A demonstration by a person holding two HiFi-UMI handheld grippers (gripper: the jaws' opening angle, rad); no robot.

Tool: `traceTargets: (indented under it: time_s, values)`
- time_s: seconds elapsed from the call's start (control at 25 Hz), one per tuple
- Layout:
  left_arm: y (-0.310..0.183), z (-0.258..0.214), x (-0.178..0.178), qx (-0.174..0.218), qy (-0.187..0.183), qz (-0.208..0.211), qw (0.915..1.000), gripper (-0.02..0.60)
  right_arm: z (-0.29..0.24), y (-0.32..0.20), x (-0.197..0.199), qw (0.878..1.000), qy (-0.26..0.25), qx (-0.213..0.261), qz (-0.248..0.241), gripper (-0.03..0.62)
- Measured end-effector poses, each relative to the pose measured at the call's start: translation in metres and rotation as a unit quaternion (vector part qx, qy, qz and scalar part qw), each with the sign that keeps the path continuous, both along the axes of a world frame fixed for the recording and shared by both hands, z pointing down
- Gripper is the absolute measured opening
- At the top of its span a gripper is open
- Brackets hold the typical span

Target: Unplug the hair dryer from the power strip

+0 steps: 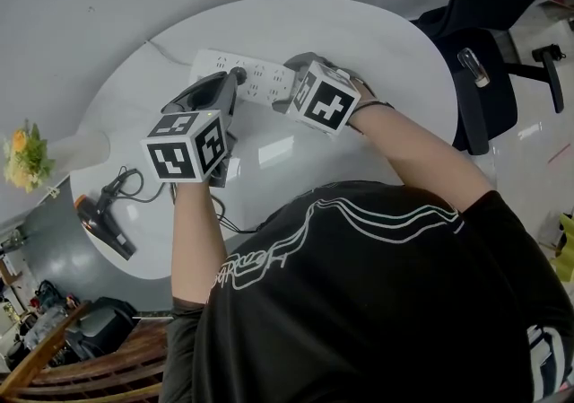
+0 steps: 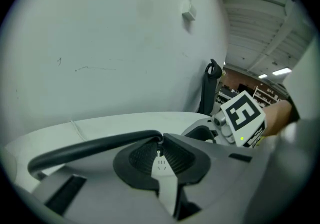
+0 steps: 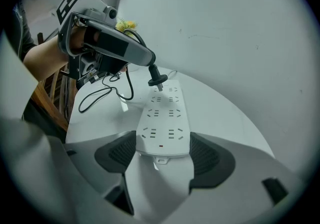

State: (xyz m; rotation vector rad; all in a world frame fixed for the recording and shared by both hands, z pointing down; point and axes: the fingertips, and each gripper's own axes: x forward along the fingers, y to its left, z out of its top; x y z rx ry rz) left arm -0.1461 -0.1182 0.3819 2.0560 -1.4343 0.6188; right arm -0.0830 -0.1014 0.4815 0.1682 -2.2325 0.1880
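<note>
A white power strip point(image 1: 244, 76) lies on the round white table point(image 1: 395, 60). My right gripper point(image 1: 287, 94) is shut on its near end, one pad on each side of the strip point(image 3: 165, 133). My left gripper point(image 1: 231, 80) is shut on the black plug point(image 3: 156, 79), which stands at a socket at the strip's far end. I cannot tell whether its prongs are still in. In the left gripper view the black cord point(image 2: 85, 147) runs in between the shut pads point(image 2: 172, 158). The cord leads to the black hair dryer point(image 1: 103, 223), lying at the table's left edge.
A vase of flowers point(image 1: 27, 154) stands at the table's left edge. A black office chair point(image 1: 493, 60) is beyond the table on the right. A wooden chair point(image 1: 81, 352) stands at the lower left. Cord loops point(image 3: 97, 96) lie left of the strip.
</note>
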Motion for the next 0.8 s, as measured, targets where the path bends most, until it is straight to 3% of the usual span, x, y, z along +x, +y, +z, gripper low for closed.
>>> traceTargets:
  time_s: [0.32,0.56,0.68,0.76,0.8]
  values:
    - [0.024,-0.023,0.004,0.045,0.078,-0.033,0.9954,0.038,-0.001,0.000,0.001,1.000,-0.009,0.003,0.007,0.291]
    - [0.049,-0.043,0.004,0.078,0.108,-0.047,0.9900,0.040,-0.007,-0.006,0.003,0.999,-0.033,0.018,0.034,0.290]
    - [0.061,-0.054,0.004,0.083,0.116,-0.049,0.9887,0.039,-0.036,-0.012,0.006,0.991,-0.110,0.006,0.071,0.288]
    - [0.070,-0.065,0.004,0.089,0.120,-0.048,0.9876,0.040,-0.071,-0.003,0.007,0.976,-0.189,-0.057,0.091,0.288]
    - [0.074,-0.072,0.005,0.093,0.123,-0.047,0.9870,0.040,-0.091,0.005,0.007,0.963,-0.232,-0.098,0.096,0.287]
